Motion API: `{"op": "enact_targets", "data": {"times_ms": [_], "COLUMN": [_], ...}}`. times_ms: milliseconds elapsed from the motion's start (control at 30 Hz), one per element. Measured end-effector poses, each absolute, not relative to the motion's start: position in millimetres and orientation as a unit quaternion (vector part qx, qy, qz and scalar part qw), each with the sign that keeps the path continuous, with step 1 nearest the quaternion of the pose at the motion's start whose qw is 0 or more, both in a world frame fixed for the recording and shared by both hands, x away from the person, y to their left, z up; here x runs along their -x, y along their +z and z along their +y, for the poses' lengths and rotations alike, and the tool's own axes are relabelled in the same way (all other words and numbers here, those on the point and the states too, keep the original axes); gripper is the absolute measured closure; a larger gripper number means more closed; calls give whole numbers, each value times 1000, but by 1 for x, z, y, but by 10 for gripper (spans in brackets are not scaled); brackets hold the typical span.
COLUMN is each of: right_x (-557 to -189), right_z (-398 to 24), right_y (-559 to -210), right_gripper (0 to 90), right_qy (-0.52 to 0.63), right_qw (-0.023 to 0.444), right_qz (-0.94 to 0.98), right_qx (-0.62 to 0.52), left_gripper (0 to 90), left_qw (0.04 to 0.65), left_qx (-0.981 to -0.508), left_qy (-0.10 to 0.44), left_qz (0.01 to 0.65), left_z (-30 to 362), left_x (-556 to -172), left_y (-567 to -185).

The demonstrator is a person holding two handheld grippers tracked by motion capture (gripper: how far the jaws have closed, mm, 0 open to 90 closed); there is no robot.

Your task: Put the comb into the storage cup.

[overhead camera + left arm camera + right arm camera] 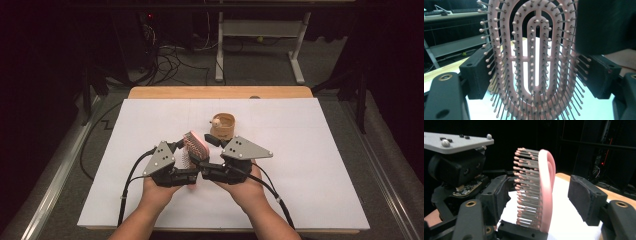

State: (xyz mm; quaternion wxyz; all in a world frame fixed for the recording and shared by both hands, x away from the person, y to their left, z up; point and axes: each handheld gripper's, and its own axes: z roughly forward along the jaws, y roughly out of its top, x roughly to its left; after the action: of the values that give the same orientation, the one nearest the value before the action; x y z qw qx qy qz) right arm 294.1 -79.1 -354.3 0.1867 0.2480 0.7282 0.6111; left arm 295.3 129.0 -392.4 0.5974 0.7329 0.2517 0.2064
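The pink hairbrush (195,145) is lifted over the table (320,165), at 7 o'clock from the small basket (223,127). The left gripper (184,150) clamps it; the right gripper (212,146) stands released. Handover seems unfinished.
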Motion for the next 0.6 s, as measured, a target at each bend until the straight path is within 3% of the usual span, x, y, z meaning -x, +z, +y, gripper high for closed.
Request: {"op": "enact_targets", "data": {"times_ms": [433,600], "right_x": [-295,-295], "right_z": [-80,-80], "right_y": [-359,-359], "right_gripper": [500,516], "right_qy": [603,603], "right_qw": [176,175], "right_qz": [739,739], "right_qx": [-244,-244], "left_gripper": [199,199], "left_qw": [595,594], "left_qx": [-734,-734], "left_qy": [208,207], "left_qz": [253,254], "left_z": [129,128], "left_x": [-296,-296], "left_y": [-393,-393]}}
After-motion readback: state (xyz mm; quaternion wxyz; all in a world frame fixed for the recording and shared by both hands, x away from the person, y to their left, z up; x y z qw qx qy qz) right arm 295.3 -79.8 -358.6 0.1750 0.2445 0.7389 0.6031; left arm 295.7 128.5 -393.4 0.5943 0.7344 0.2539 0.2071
